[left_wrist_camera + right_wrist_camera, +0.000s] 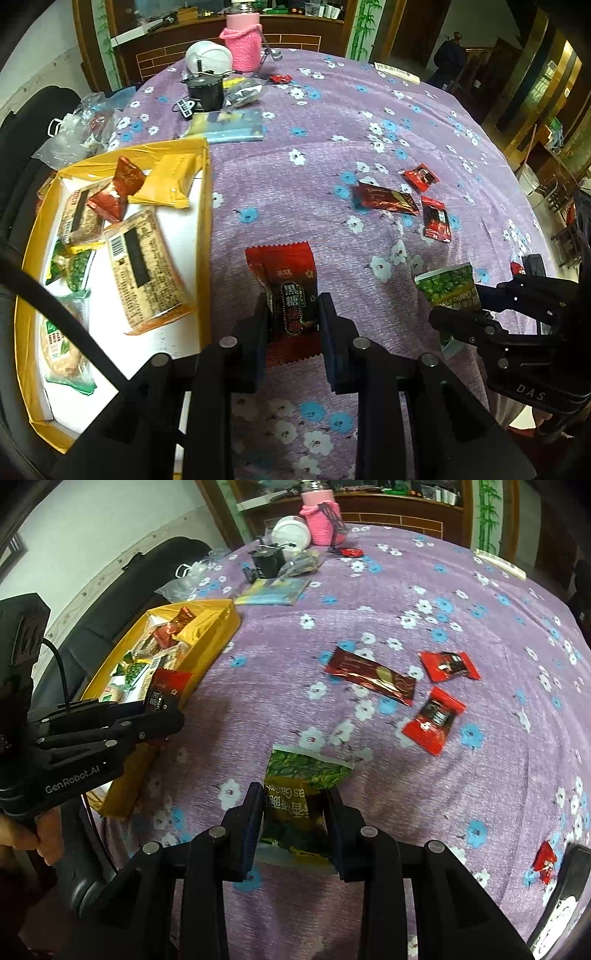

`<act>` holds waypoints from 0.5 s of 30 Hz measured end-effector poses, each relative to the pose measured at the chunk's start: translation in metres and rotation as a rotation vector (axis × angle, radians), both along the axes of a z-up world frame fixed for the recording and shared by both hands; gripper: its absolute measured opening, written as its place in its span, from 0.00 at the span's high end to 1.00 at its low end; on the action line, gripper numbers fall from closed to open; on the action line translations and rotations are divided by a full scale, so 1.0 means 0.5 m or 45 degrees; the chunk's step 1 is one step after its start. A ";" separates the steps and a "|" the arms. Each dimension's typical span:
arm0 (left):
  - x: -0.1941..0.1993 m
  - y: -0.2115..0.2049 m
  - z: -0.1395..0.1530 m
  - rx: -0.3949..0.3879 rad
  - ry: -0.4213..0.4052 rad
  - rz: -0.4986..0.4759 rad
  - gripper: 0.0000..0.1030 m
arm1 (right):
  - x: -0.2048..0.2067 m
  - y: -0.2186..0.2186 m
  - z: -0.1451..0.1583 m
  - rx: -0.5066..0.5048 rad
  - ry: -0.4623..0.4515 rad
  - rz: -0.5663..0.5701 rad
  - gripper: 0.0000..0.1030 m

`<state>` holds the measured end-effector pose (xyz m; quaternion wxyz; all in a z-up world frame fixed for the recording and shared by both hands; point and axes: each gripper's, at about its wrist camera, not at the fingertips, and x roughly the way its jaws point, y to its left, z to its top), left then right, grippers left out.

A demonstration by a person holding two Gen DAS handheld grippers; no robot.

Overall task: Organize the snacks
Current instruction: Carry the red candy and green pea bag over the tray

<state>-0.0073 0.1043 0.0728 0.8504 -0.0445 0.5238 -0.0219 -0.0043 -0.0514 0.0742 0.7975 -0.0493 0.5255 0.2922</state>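
My left gripper is shut on a red and black snack packet, held just right of the yellow box, which holds several snacks. My right gripper is shut on a green pea snack packet above the purple flowered tablecloth. The green packet and right gripper also show in the left wrist view. The left gripper with its red packet shows in the right wrist view beside the yellow box. Three red packets lie loose on the cloth: a long one and two small ones.
At the table's far side stand a pink knitted holder, a white bowl, a black pot and a blue-yellow booklet. A small red candy lies near the right edge. A black chair and plastic bags sit left of the table.
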 end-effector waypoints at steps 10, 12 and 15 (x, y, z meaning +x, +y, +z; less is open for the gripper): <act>-0.034 0.103 0.019 -0.091 -0.015 0.164 0.74 | -0.009 0.063 0.015 0.014 -0.021 0.087 0.69; -0.044 0.131 0.020 -0.105 -0.014 0.208 0.74 | -0.013 0.078 0.018 0.017 -0.025 0.109 0.69; -0.061 0.174 0.017 -0.123 -0.010 0.278 0.74 | -0.018 0.095 0.020 0.018 -0.028 0.136 0.69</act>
